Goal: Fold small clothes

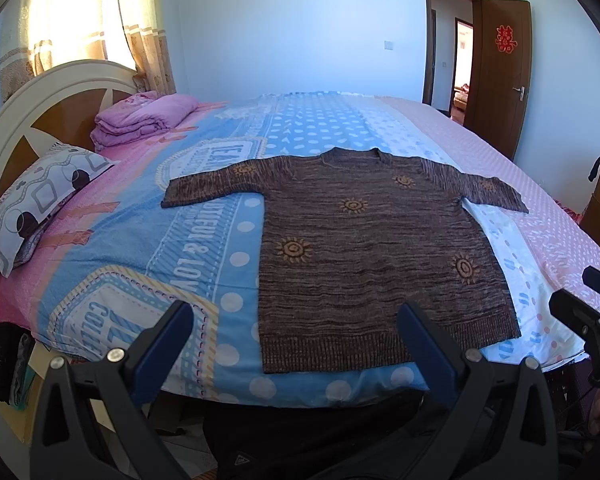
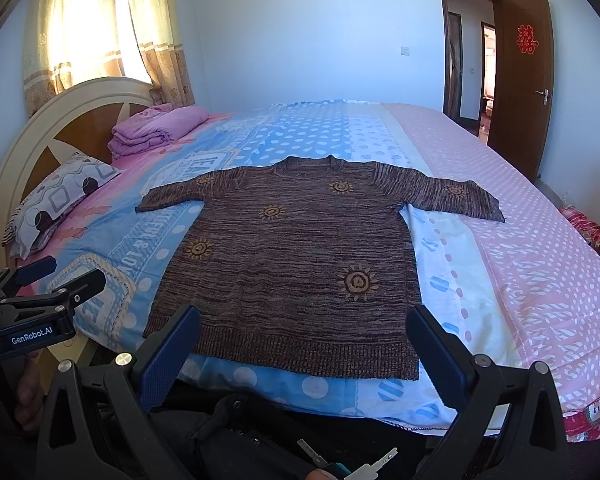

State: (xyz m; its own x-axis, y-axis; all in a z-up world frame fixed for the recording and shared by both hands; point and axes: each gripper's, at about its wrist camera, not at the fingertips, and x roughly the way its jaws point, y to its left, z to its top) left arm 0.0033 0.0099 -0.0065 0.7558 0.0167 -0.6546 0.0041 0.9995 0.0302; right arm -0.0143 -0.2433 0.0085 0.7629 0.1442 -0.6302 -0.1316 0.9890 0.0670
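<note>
Sweater [image 1: 376, 248] flat on bed [image 1: 204, 240], unfolded. Both grippers, left [image 1: 296, 344] and right [image 2: 304, 348], wide, empty. Pinch sleeve cuffs first, probably; fold inward evenly.

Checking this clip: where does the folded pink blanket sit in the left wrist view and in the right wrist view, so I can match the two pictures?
Left wrist: the folded pink blanket lies upper left, on the bed by the headboard, above the patterned pillow.
Right wrist: the blanket is again upper left, by the headboard.
Shared landmark: the brown sweater spread flat on the bed, right of the blanket and nearer the camera in both views.
</note>
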